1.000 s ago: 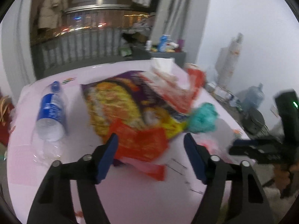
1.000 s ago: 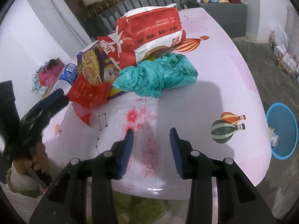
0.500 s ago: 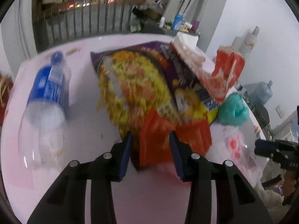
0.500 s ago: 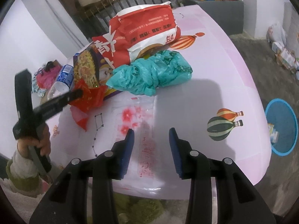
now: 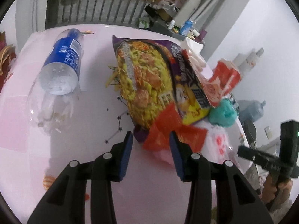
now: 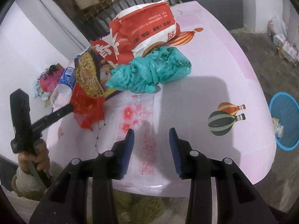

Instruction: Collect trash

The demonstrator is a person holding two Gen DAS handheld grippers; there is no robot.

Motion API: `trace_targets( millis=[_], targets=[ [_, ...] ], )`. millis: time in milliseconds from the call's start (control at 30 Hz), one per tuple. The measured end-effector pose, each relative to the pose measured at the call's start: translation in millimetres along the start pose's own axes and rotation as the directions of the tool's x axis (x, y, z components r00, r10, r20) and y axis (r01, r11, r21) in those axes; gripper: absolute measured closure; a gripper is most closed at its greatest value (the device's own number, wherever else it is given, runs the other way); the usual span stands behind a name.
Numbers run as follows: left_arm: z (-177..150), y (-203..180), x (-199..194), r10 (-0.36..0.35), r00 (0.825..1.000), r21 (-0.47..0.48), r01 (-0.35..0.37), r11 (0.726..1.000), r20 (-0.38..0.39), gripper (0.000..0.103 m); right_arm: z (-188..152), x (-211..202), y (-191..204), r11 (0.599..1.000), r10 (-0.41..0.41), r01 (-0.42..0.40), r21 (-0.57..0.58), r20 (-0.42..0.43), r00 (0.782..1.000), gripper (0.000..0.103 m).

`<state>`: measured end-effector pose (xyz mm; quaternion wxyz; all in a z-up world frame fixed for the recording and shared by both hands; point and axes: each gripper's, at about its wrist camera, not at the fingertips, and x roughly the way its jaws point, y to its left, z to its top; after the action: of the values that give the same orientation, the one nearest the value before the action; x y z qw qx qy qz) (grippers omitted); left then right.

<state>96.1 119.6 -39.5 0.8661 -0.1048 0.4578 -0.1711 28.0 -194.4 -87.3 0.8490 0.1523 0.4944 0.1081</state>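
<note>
A pink table [image 5: 26, 115] carries the litter. Furthest left in the left wrist view lies a crushed plastic bottle [image 5: 59, 69] with a blue label, on its side and apart from the rest. Next comes a big purple noodle bag [image 5: 143, 74], flat on the table, with a red-and-white snack bag [image 6: 145, 29] lying over its far edge. A crumpled red wrapper [image 5: 168, 130] overlaps the noodle bag's near corner. The left gripper [image 5: 151, 141] has its jaws partly open with the wrapper's near edge reaching between them; whether the pads press on it cannot be told. Right of the wrapper sits a balled teal plastic bag [image 6: 151, 71], just beside the snack bag. In front of it a clear flat packet with red flowers [image 6: 138, 123] lies on the table, and the right gripper [image 6: 151, 140] hovers over it, jaws partly open and holding nothing. Far right, on the floor, stands a blue bin [image 6: 286, 119].
</note>
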Motion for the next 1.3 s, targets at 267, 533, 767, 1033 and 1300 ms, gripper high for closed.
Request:
trace_targets(
  millis=[267,533,767,1033,1300],
  targets=[
    [1,-14,16,0.039,0.999,0.081,-0.038,0.996,-0.013,0.078,-2,1,0,1.000,0.001,-0.001,0.001,-0.002,1.000,0.066],
    [-16,-27,-7,-0.061,0.997,0.115,0.065,0.991,-0.041,0.087,-3,6,1,1.000,0.011,-0.011,0.002,-0.015,1.000,0.066],
    [-16,-18,1,-0.145,0.987,0.004,0.146,0.989,-0.074,0.086,-3,10,3,1.000,0.013,-0.013,-0.003,-0.020,1.000,0.066],
    [-20,-24,-3,-0.097,0.994,0.060,0.101,0.993,-0.058,0.093,-4,7,-1,1.000,0.021,-0.021,0.017,-0.023,1.000,0.066],
    [-14,-24,-44,-0.104,0.994,0.100,0.101,0.990,0.019,0.094,-3,8,-4,1.000,0.025,-0.024,0.011,-0.026,0.999,0.066]
  ],
)
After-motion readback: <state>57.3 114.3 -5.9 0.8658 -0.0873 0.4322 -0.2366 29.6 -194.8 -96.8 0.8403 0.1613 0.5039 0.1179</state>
